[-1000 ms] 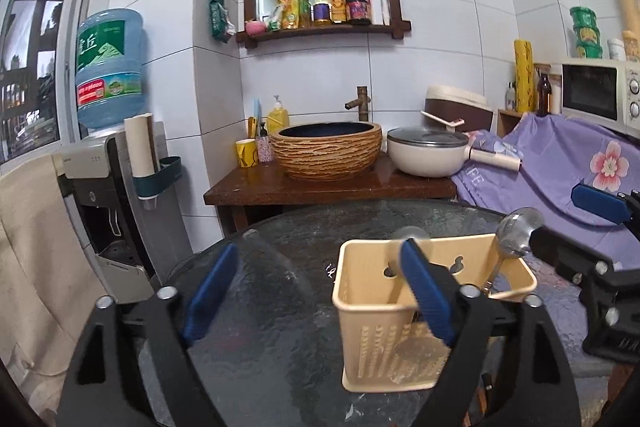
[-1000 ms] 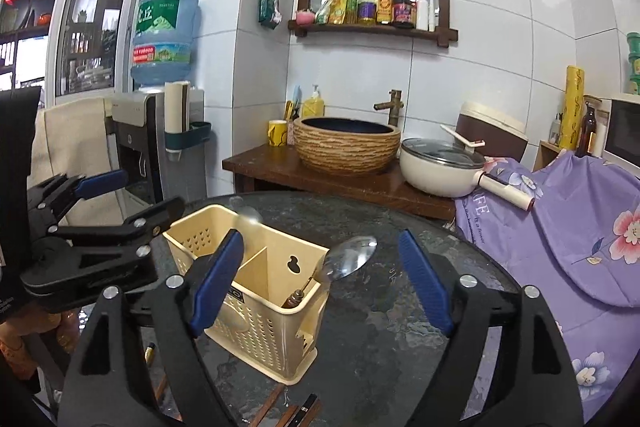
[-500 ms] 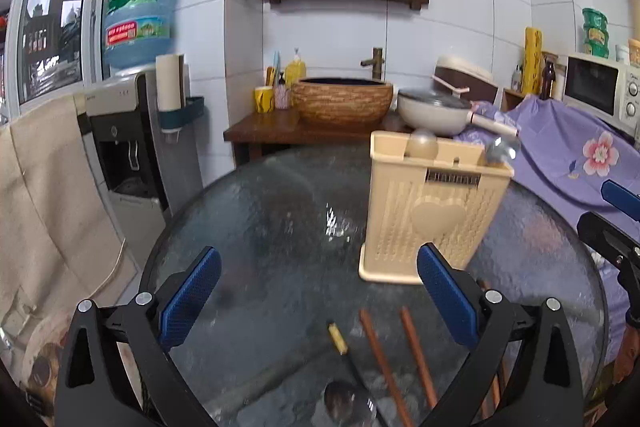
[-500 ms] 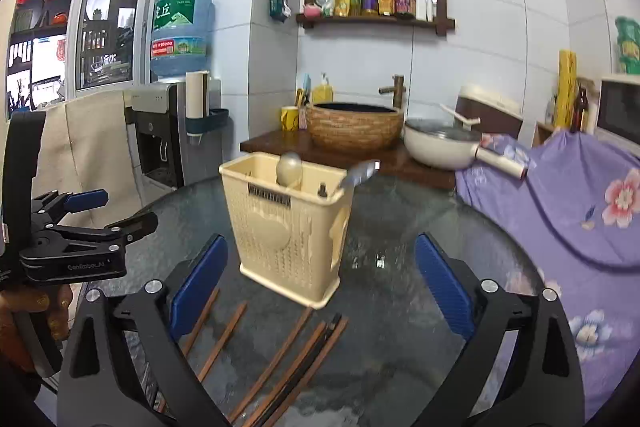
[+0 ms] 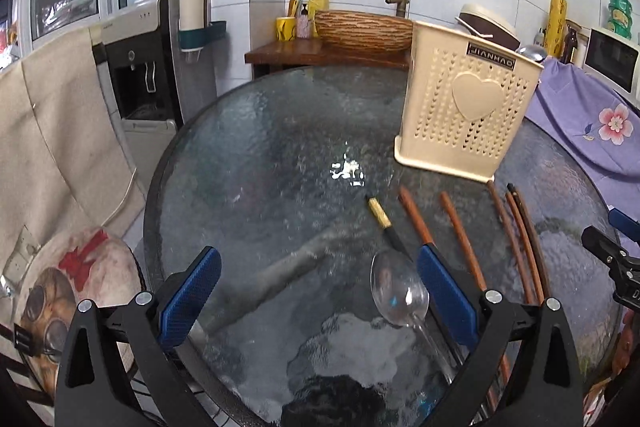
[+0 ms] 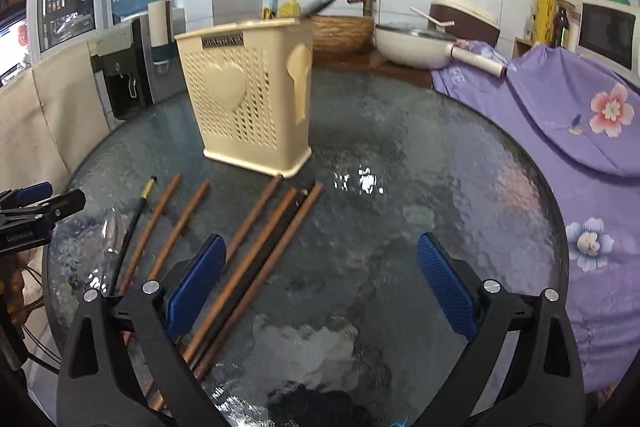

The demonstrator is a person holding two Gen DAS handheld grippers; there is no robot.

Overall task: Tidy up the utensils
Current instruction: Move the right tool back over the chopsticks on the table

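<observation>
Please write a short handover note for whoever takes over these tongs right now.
Left tongs: open, empty, low over the table, above the loose spoon.
Right tongs: open, empty, over the chopsticks.
The beige utensil holder stands upright on the table; one spoon shows above its rim.
Done: at least that spoon is stored.
Left: the loose spoon and all the chopsticks in front of the holder.

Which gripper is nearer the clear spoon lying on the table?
Left. The left gripper hangs right over the clear spoon, its right finger beside the bowl. The right gripper sits off to the spoon's right, past the chopsticks.
</observation>
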